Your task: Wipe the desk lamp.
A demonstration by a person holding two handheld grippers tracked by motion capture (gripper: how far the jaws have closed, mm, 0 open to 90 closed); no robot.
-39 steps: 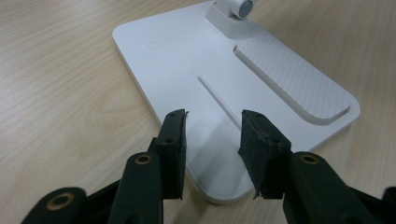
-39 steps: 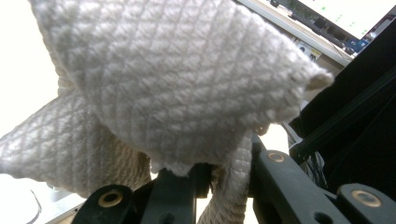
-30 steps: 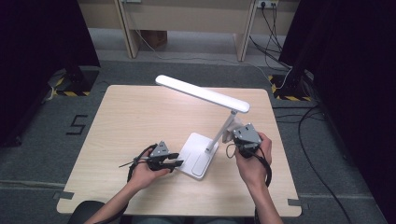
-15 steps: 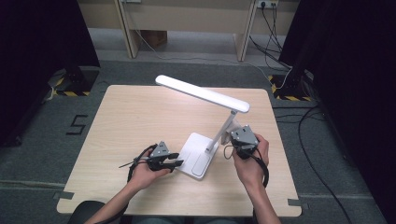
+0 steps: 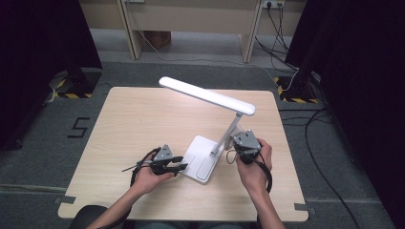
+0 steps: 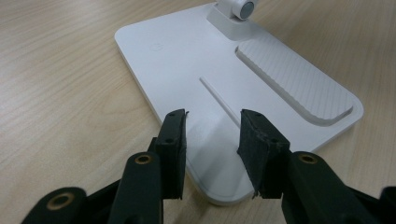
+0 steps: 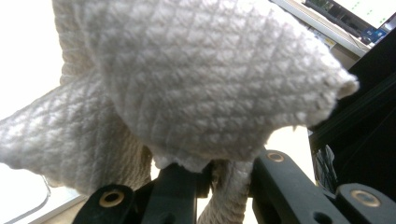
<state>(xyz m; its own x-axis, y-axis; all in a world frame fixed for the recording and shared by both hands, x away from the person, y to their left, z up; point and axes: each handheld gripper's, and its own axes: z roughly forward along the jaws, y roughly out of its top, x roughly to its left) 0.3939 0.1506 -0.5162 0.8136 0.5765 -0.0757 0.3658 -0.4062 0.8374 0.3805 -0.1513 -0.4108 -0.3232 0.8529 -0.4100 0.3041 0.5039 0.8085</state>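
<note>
High view: a light wooden table [image 5: 143, 124] carries one white desk lamp [image 5: 210, 138], the landmark here, made up of a flat rectangular base [image 5: 203, 157], a slanted stem [image 5: 229, 131] and a long lit head [image 5: 205, 94] reaching out over the tabletop. The left gripper [image 5: 177, 166], held in the person's left hand [image 5: 150, 174], lies just beside the near left edge of the lamp base, pointing at it. The right gripper [image 5: 237, 149], held in the right hand [image 5: 255, 167], sits close against the foot of the stem on its right side. Left gripper view: the two black jaws stand moderately apart with nothing between them, their tips over the near corner of the lamp base [image 6: 224, 93]; a ribbed recessed panel [image 6: 294, 84] lies on the base beyond them, and the stem's hinge [image 6: 238, 9] shows at the top. Right gripper view: the jaws are pinched on a white quilted cloth [image 7: 187, 79], which bunches up above them; white surfaces of the lamp show at the left behind it.
</note>
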